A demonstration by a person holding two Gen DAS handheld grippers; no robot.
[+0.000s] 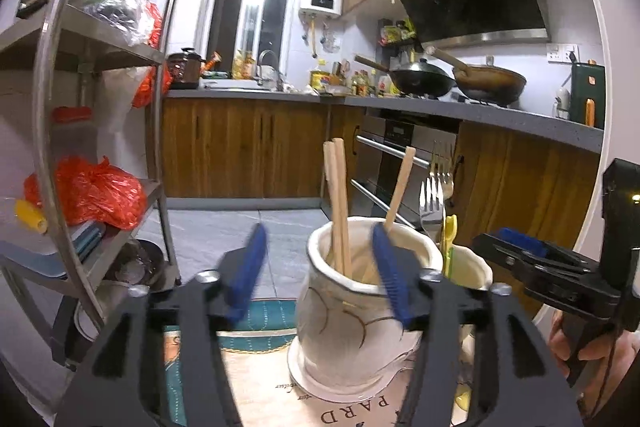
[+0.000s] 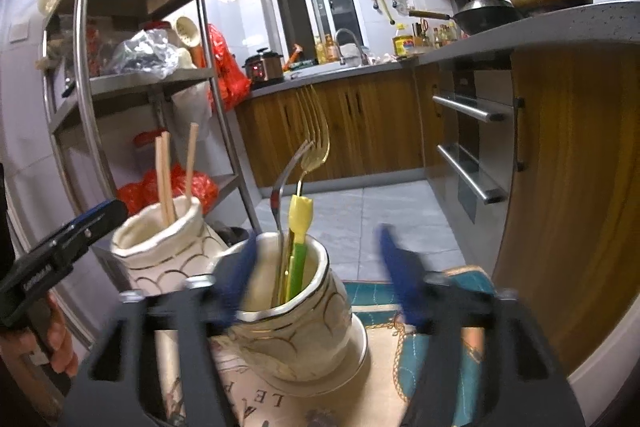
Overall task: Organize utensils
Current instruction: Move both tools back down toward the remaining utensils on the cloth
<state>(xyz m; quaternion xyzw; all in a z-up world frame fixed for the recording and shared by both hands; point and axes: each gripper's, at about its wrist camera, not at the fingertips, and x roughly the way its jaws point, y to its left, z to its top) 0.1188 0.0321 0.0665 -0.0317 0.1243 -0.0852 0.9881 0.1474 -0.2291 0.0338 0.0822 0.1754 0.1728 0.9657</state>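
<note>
Both grippers are spread wide and hold nothing: the left gripper (image 1: 320,267) straddles the rim of the chopstick jar (image 1: 360,323), the right gripper (image 2: 320,271) the rim of the fork jar (image 2: 296,311). The jars stand touching on the patterned surface (image 2: 360,367), open floor (image 2: 360,219) beyond.

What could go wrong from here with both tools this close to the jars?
1. The open left tool has one finger in front of the rim of the cream ceramic jar holding wooden chopsticks; a sideways move might tip it.
2. The open right tool sits close to the cream ceramic jar of forks; it could snag the tall gold fork.
</note>
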